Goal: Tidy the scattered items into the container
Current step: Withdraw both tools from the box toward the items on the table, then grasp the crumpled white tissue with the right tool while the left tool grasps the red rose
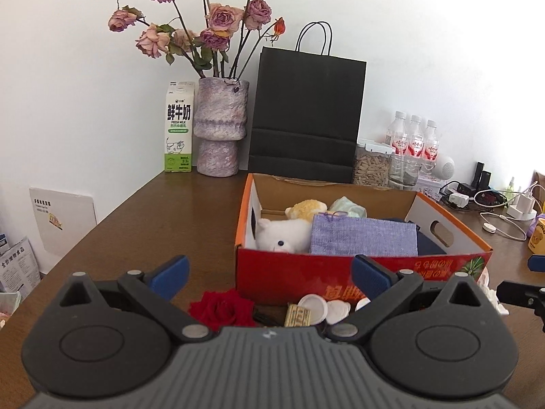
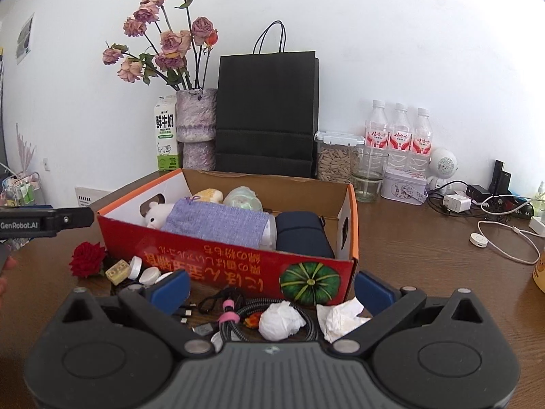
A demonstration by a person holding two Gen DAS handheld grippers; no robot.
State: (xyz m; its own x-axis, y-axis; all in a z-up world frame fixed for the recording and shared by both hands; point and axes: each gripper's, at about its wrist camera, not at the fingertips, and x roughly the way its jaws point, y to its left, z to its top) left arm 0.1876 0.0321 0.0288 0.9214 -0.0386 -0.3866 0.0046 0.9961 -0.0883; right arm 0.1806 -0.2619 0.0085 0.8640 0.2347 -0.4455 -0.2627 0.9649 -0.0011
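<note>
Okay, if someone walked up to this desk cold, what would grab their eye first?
Probably the red cardboard box mid-table, already holding a white plush toy and a purple woven pouch. Behind it against the wall stand a tall black paper bag and a vase of dried roses. Loose clutter lies in front of the box, notably a red rose.

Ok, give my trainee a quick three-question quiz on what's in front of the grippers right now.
1. True or false: the red rose lies inside the box.
2. Which lies nearest the right gripper? A) crumpled tissue B) milk carton C) black bag
3. Fill in: the left gripper is ____, holding nothing.

Key: 1 false, it is on the table in front of the box; 2 A; 3 open.
</note>
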